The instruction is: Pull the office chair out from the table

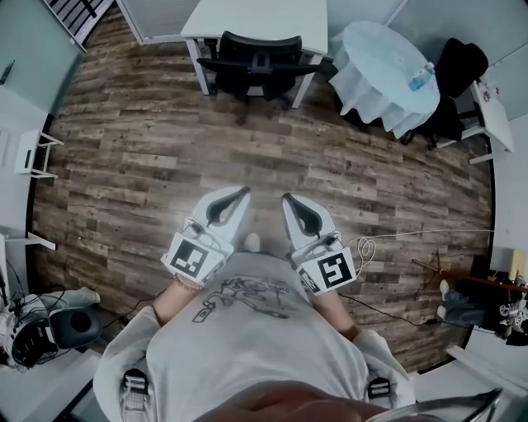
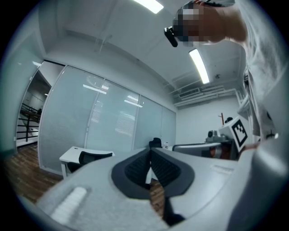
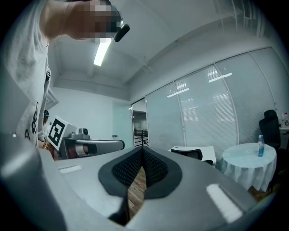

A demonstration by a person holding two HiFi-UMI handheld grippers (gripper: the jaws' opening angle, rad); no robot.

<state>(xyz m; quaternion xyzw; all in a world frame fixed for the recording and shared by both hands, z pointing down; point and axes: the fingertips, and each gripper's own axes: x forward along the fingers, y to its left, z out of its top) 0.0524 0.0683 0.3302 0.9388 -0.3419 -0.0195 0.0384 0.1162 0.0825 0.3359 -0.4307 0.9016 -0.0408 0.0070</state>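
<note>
A black office chair (image 1: 252, 62) stands pushed in under a white table (image 1: 256, 21) at the far end of the room. It also shows small in the left gripper view, the chair (image 2: 92, 157) under the table (image 2: 74, 155), and in the right gripper view the chair (image 3: 192, 154). My left gripper (image 1: 245, 193) and right gripper (image 1: 287, 199) are held side by side in front of the person's chest, pointing toward the chair and well short of it. Both are shut with nothing between the jaws, as seen at the left gripper (image 2: 150, 151) and right gripper (image 3: 142, 150).
A round table with a pale cloth (image 1: 388, 70) and a bottle (image 1: 421, 77) stands right of the white table, with a dark chair (image 1: 462, 66) behind it. Wood floor (image 1: 247, 148) lies between me and the chair. Cables and gear (image 1: 41, 330) lie at both lower sides.
</note>
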